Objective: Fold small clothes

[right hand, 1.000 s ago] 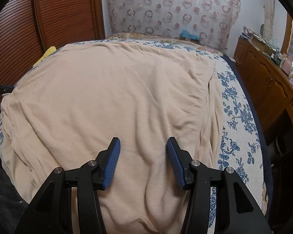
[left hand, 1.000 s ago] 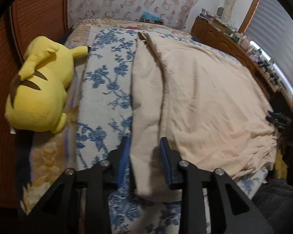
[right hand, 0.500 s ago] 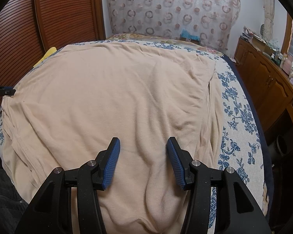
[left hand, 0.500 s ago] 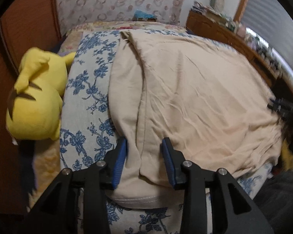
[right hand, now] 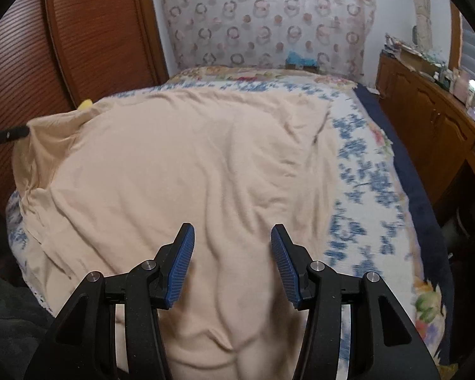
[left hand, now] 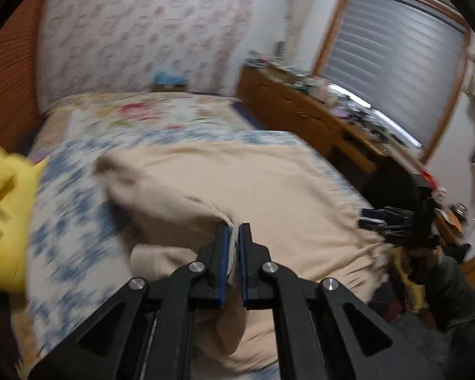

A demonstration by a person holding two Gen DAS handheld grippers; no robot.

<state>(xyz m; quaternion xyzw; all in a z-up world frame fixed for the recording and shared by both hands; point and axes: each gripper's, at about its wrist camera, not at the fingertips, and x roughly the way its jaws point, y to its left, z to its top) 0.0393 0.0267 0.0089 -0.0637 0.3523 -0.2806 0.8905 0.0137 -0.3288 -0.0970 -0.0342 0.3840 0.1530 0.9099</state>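
Bedroom scene, bed covered with a white-and-blue floral spread, patterned curtain hanging behind the head end. Reddish wooden slatted panel on one side, long wooden dresser cluttered with small stuff on the other, window blind above it. Beige garment spread across most of the bed, wrinkly. Left gripper pinched tight on a lifted fold of that garment, cloth bunched between the blue pads. Right gripper spread wide just over the near part of the fabric, holding nothing. Yellow plush toy sitting off at the bed's edge, pretty blurry.
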